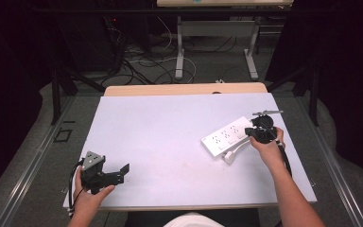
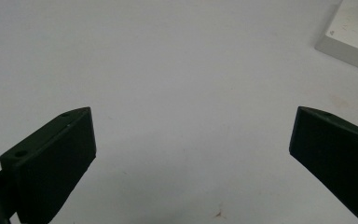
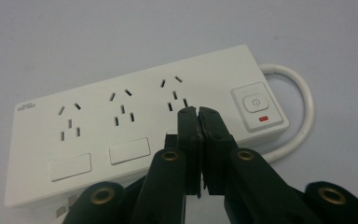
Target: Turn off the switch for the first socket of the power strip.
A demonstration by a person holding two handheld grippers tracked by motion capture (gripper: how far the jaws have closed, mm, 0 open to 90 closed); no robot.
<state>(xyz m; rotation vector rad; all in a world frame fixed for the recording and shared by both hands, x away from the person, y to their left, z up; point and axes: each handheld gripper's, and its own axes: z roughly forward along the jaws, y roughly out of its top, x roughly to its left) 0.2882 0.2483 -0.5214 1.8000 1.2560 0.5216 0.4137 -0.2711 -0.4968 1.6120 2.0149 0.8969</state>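
1. Hovering right over the power strip point(image 3: 135, 126), the right hand-held gripper point(image 3: 198, 110) has its jaws clenched together with nothing between them. The tips sit just above the strip's face, between the nearest socket group and the power button point(image 3: 254, 103). My guess is it's lining up to poke that button with the closed tips, not to pick anything up.

2. Landmark for everything is the power strip: it lies flat on the worktop point(image 1: 170, 132), angled, toward the right side, with the person's right hand point(image 1: 267, 146) just behind its button end.

3. Its white cable point(image 3: 303, 107) loops out of the button end and curls back beside the strip.

4. Handling-wise, I'd say the strip is a stiff plastic box, fairly light, with a smooth casing that'll probably skate on the worktop if pushed sideways. So press straight down. If it needs holding, pinch across the long edges at the middle, not by the cable, which is bendy and would just drag it around.

5. Well away from the strip, near the worktop's front left corner, the left hand-held gripper point(image 2: 191, 135) is released, jaws wide apart, nothing in them, with bare worktop between and a corner of the strip far off.
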